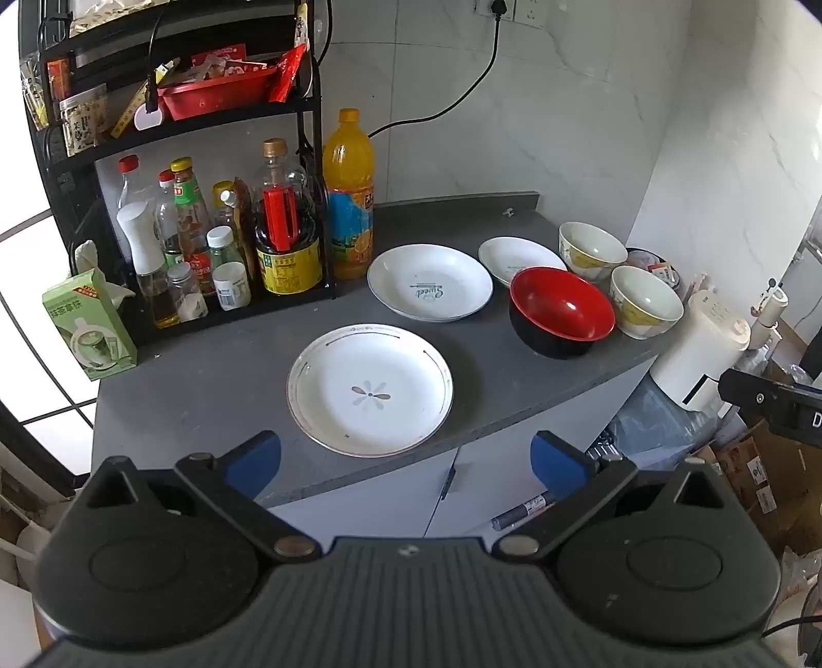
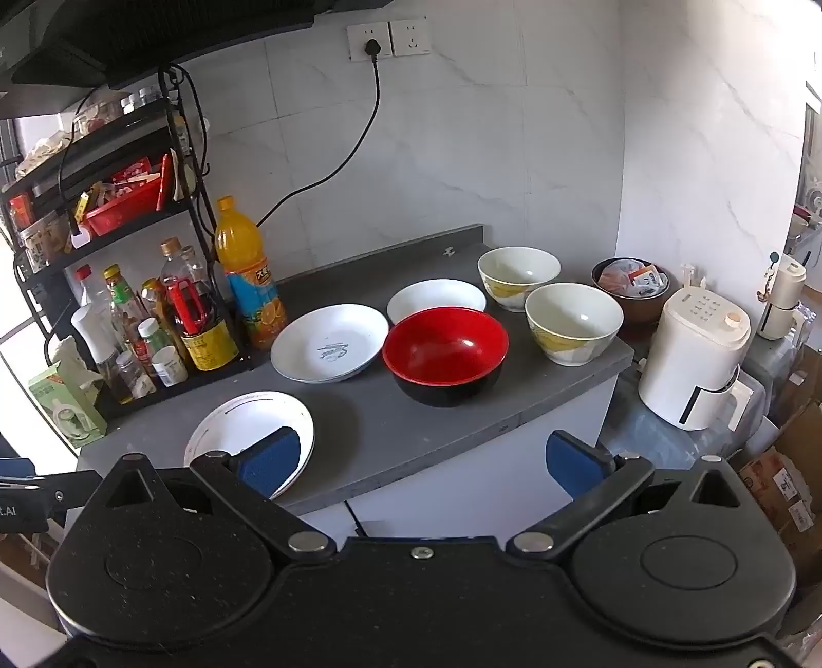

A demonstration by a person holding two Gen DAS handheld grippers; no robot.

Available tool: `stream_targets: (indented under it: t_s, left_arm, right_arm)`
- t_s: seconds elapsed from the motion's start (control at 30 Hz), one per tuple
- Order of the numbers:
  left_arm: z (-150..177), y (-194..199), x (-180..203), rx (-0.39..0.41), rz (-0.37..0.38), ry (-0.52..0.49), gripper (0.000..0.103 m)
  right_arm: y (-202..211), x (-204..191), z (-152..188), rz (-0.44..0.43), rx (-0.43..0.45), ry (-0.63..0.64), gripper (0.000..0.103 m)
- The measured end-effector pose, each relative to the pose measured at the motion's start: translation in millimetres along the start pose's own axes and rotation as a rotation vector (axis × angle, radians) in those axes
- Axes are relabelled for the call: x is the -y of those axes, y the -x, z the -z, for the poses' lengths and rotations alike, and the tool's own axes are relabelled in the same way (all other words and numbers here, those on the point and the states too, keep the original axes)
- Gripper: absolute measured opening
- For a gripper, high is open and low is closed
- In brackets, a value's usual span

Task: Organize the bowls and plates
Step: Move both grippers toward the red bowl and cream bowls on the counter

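Both the left gripper (image 1: 406, 462) and right gripper (image 2: 426, 462) hang spread apart, holding nothing. The flower plate (image 1: 370, 389) lies front-left of the red bowl (image 1: 562, 311); two cream bowls (image 2: 573, 321) sit right of it.

A home kitchen: a grey counter (image 2: 411, 421) with plates and bowls, a rack (image 1: 169, 128) of sauce bottles at 10 o'clock, tiled walls (image 2: 462, 154), wall sockets (image 2: 390, 38).

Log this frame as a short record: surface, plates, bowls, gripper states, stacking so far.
surface: grey counter
plates: flower plate near front edge; Sweet plate; small plate behind red bowl
bowls: red bowl; two yellow-patterned bowls
left gripper: open, empty
right gripper: open, empty
stacking: bowls unstacked
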State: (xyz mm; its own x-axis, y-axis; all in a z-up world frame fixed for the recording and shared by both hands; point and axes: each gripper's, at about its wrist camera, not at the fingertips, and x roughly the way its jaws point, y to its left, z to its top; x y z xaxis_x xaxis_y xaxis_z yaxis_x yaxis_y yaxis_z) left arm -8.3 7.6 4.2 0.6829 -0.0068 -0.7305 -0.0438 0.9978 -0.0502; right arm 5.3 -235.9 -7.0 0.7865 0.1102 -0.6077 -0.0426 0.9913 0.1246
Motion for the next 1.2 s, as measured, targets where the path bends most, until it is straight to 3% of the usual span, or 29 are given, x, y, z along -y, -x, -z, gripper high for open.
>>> stream_targets:
  t_s: [0.47, 0.73, 1.2]
  left_arm:
    - [3.5, 3.4, -4.8, -0.007, -0.006, 0.017, 0.103]
    - [5.9, 4.2, -0.2, 0.015, -0.013, -0.015, 0.103]
    - [2.2, 2.3, -5.1, 0.01, 0.005, 0.026, 0.103]
  right_arm:
    - [11.9, -10.7, 4.7, 0.004, 0.04, 0.015, 0.103]
    - [11.6, -8.2, 8.2, 0.02, 0.038, 0.008, 0.103]
    - [9.3, -0.1, 9.7, 0.035, 0.031, -0.013, 0.103]
